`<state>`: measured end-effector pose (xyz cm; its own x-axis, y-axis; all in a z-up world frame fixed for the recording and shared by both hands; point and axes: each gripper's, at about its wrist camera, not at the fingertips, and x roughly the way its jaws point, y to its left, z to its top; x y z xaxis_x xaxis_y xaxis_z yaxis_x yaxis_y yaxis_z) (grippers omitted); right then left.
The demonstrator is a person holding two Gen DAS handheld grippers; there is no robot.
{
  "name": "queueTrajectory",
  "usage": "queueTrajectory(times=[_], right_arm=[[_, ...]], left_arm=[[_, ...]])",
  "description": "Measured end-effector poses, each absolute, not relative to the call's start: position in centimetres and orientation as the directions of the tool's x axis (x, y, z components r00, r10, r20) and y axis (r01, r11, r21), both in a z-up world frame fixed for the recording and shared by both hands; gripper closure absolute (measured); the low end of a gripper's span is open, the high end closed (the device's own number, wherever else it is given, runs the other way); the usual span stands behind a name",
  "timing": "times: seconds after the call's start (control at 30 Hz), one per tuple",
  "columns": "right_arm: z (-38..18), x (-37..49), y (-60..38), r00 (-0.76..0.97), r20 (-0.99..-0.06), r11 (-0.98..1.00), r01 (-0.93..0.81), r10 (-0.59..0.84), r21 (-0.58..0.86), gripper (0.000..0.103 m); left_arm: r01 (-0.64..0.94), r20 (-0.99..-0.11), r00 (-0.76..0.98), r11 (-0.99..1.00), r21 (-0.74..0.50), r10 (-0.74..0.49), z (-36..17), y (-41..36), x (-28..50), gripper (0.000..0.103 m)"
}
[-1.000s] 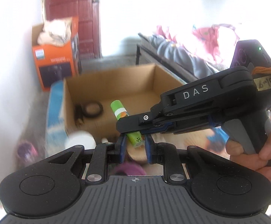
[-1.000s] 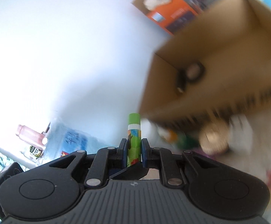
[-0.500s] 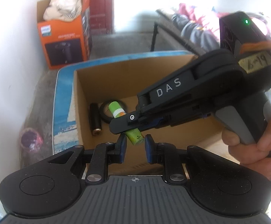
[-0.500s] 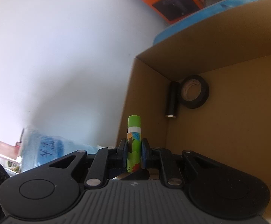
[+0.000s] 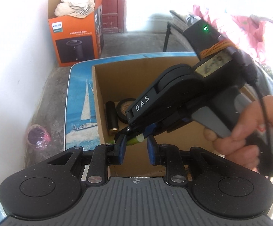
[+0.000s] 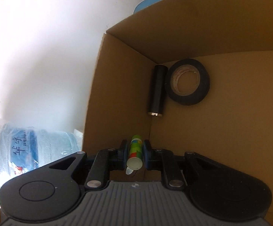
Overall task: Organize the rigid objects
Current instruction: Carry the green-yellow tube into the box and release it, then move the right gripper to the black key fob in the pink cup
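My right gripper [image 6: 134, 151] is shut on a green glue stick [image 6: 135, 154] and holds it low inside the open cardboard box [image 6: 211, 28], near the box's left wall. The stick's white end [image 5: 136, 140] also shows in the left wrist view, under the right gripper's body [image 5: 174, 101]. A black cylinder [image 6: 156, 90] and a roll of black tape [image 6: 187, 84] lie on the box floor in the far left corner. My left gripper [image 5: 135, 148] is open and empty just above the box's near edge, with the stick's end between its fingers but not touching.
The box sits on a blue board with a sailboat picture [image 5: 82, 109]. An orange Philips carton [image 5: 76, 35] stands by the red door. A pink bag [image 5: 36, 136] lies on the floor. A water jug [image 6: 33, 146] is left of the box.
My right gripper has lowered the glue stick deeper into the box, tilting it forward. Both grippers have moved closer over the box. The left gripper stays open.
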<state>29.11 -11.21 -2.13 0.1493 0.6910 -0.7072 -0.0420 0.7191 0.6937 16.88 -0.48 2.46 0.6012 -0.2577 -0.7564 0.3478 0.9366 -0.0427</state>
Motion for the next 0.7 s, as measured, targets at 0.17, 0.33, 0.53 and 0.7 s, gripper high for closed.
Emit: queueTrajectory(times=[0.17,0.33,0.53,0.7], right_arm=[[-1.6,28.6,-11.9,0.182,-0.695,0.713,-0.053,0.696,0.7,0.083],[-1.2,28.4,-12.5,0.221,-0.686,0.71,-0.047,0.693,0.702,0.083],[0.7,27.2,-13.5,0.26,-0.642,0.676,-0.066,0.722,0.734,0.083],[4.3,23.0,-16.2,0.335,-0.56,0.628,-0.141,0.758,0.766,0.083]], left_arm=[[0.343,-0.716,0.632,0.936,-0.084,-0.296,3.7,0.5,15.1,0.07],[0.331,-0.674,0.661,0.934,-0.133,-0.33,4.8,1.4,12.8,0.067],[0.334,-0.651,0.671,0.929,-0.16,-0.353,5.3,1.9,10.2,0.059],[0.364,-0.656,0.653,0.916,-0.167,-0.379,4.7,2.1,8.5,0.046]])
